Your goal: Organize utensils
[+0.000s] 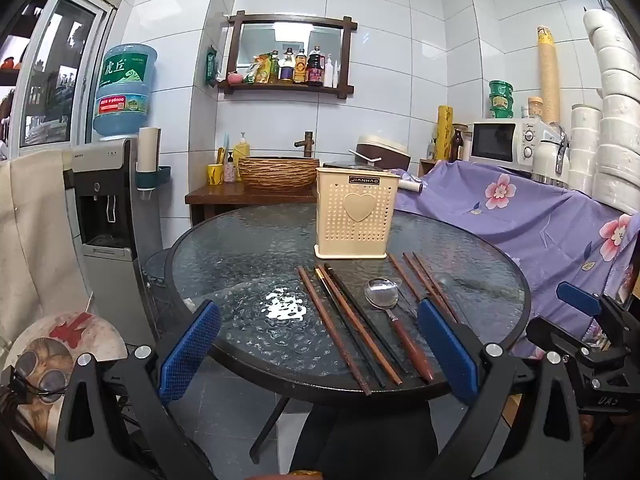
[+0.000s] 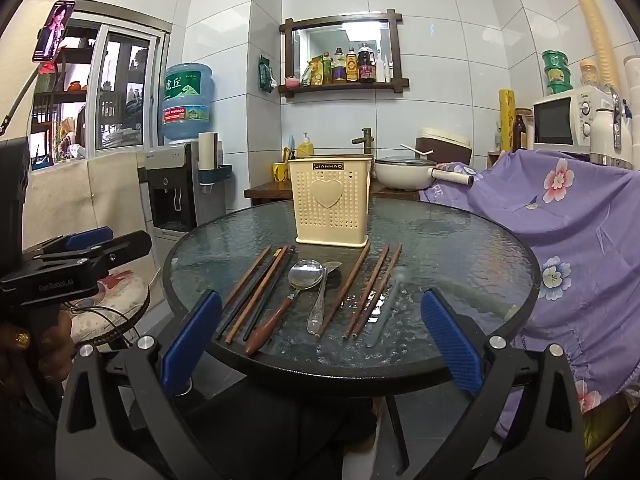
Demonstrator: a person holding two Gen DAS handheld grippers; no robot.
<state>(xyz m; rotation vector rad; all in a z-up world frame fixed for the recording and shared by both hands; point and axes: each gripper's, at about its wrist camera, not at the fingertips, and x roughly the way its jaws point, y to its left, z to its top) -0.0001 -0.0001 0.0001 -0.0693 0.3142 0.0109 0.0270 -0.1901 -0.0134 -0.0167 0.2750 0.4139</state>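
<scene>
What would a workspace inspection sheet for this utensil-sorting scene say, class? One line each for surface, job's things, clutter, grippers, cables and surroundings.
Surface: round glass table, textured top, dark rim.
Job's things: cream holder upright at the back; chopsticks in loose groups, a wooden-handled spoon, a metal spoon and a clear utensil lying flat in front of it.
Clutter: nothing seen on the table besides the utensils.
Grippers: left gripper and right gripper both open, empty, at the near edge.
Cables: cord near the stool.
Surroundings: water dispenser, microwave, purple floral cloth, wall shelf with bottles.
</scene>
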